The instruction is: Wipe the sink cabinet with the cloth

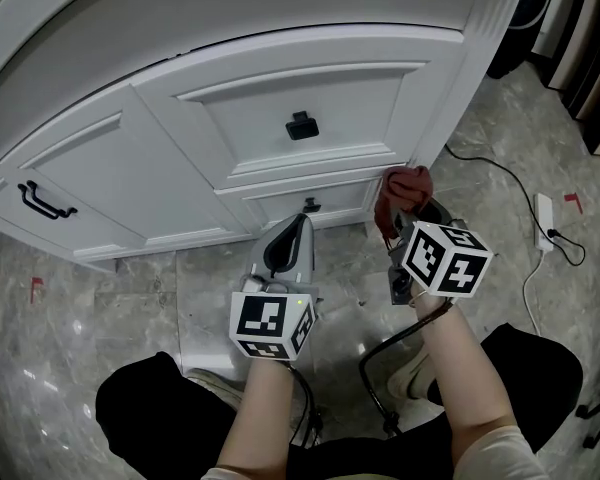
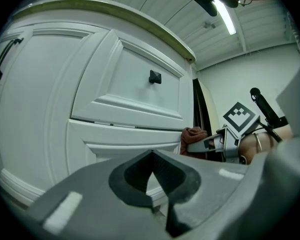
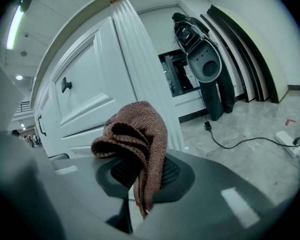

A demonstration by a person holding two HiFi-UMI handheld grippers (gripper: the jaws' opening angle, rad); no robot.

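Note:
The white sink cabinet [image 1: 170,168] fills the upper head view, with a black knob [image 1: 301,125] on its middle door and a black bar handle [image 1: 45,200] at the left. My right gripper [image 1: 400,218] is shut on a bunched brown cloth [image 1: 405,188], held against the cabinet's lower right corner post. In the right gripper view the cloth [image 3: 137,139] hangs folded between the jaws of the right gripper [image 3: 140,179]. My left gripper [image 1: 288,243] points at the cabinet's base, jaws together and empty. The left gripper view shows the left gripper [image 2: 152,184], the cloth [image 2: 191,136] and the cabinet [image 2: 115,84].
A white power strip [image 1: 545,218] and its black cable [image 1: 490,168] lie on the marble floor right of the cabinet. A dark appliance [image 3: 202,59] and dark panels [image 3: 250,49] lean on the far wall. The person's knees are at the frame's bottom.

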